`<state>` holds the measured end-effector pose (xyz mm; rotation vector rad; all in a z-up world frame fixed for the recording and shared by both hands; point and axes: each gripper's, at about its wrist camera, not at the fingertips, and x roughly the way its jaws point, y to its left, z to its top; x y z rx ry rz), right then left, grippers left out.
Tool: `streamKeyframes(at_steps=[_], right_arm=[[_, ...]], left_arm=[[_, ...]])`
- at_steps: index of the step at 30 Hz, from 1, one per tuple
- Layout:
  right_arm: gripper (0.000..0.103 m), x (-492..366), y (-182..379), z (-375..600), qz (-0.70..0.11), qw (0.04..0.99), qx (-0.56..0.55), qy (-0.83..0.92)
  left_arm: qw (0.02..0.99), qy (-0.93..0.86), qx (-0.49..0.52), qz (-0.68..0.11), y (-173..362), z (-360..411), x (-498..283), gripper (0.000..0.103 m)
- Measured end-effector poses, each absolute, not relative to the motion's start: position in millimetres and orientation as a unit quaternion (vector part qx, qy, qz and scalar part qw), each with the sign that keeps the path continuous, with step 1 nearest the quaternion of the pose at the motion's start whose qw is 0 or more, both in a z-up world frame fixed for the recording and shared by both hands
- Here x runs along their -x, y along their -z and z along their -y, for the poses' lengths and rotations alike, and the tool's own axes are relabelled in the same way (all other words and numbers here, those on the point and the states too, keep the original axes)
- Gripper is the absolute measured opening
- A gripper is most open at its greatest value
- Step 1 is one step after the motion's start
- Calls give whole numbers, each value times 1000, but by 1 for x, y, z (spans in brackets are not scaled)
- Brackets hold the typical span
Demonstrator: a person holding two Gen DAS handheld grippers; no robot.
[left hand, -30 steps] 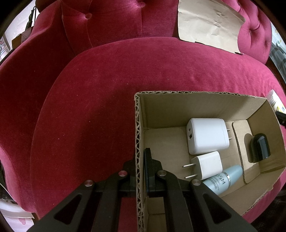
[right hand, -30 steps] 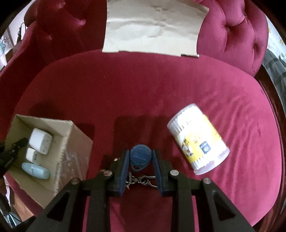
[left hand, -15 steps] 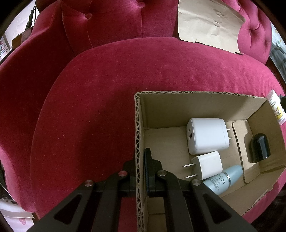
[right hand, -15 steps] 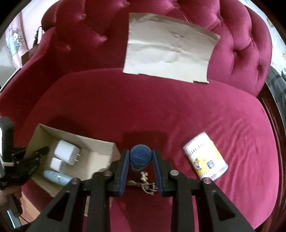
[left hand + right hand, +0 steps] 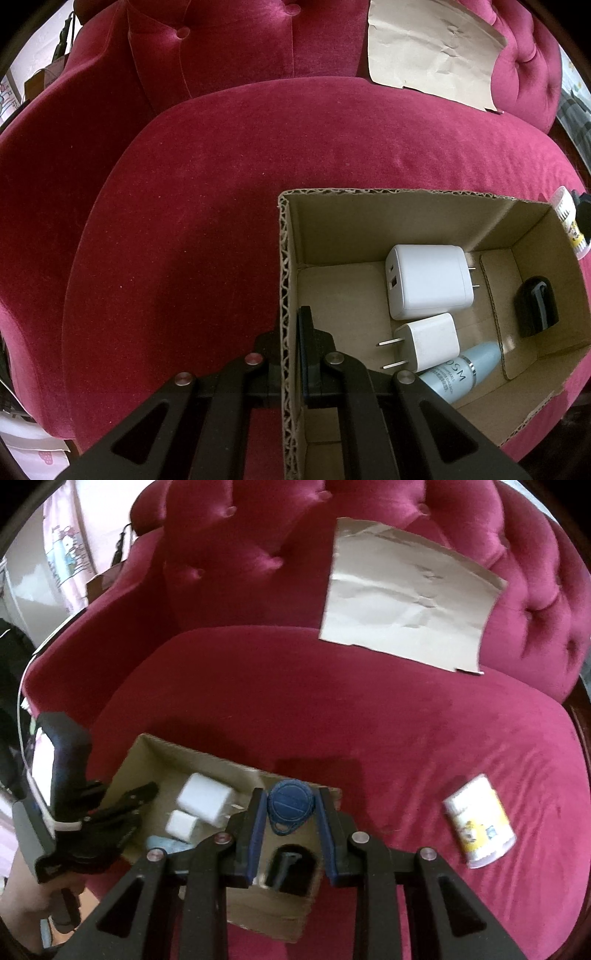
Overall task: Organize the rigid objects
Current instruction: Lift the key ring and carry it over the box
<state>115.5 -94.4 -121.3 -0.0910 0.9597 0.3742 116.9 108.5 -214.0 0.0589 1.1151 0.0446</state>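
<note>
Both claws were black plastic with triangular openings in the arms and round silver screws at the joints. The right claw (image 5: 290, 825) had blue pads (image 5: 255, 827) on its fingers. The left claw (image 5: 291, 354) had dark pads.

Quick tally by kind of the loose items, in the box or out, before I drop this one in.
White chargers: 2 (large, small)
Pale blue bottle: 1
Black item: 1
Blue key fob in the right gripper: 1
Cotton-swab tub on the sofa: 1
Total: 6
</note>
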Motion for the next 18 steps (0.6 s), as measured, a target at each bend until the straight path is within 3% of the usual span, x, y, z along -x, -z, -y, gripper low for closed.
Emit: streamKeyframes(at_steps=[18], right_arm=[[28, -108, 128, 40, -467, 853, 40, -230]], left_arm=[[848, -21, -28, -529, 214, -109, -117, 4]])
